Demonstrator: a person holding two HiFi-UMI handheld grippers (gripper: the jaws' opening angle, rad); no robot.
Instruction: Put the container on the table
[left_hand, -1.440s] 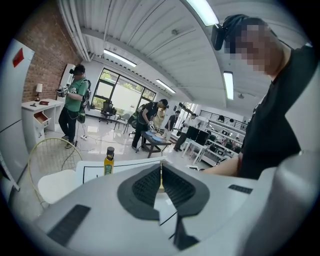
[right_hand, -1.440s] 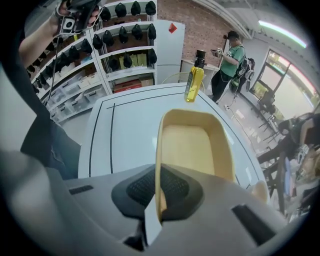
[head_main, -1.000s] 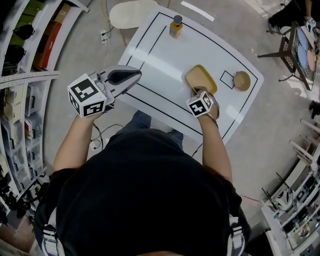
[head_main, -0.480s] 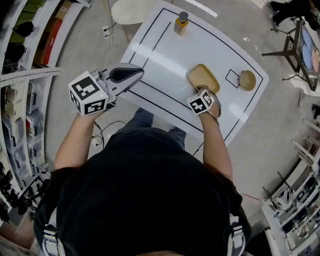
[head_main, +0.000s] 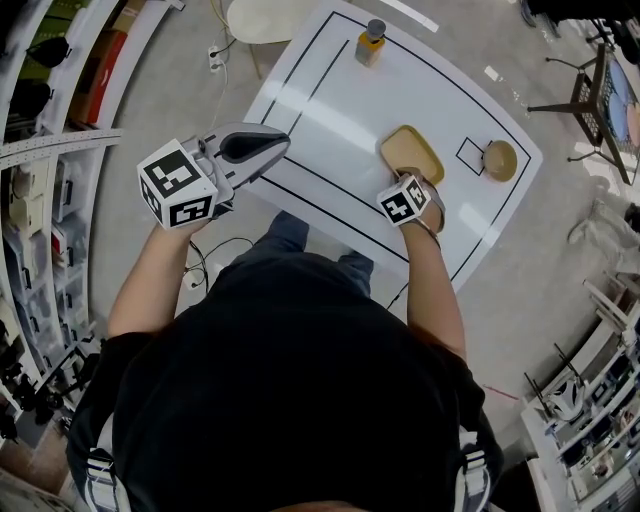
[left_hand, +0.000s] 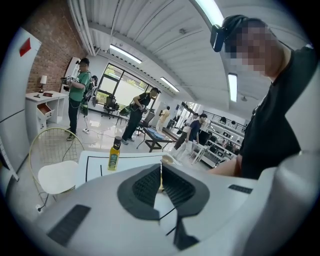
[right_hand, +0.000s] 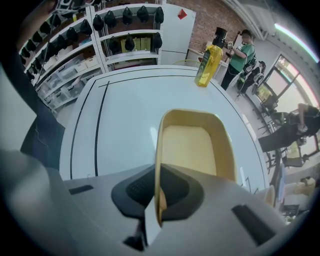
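Left gripper near left, off the table's edge, jaws pressed together on nothing; right gripper clenched on the near rim of the yellow container, wall pinched between the pads; container right of centre over the white table, base contact unclear; best to lower it flat, let it settle, then spread the jaws and back straight off so the rim isn't dragged; bottle far, well apart.
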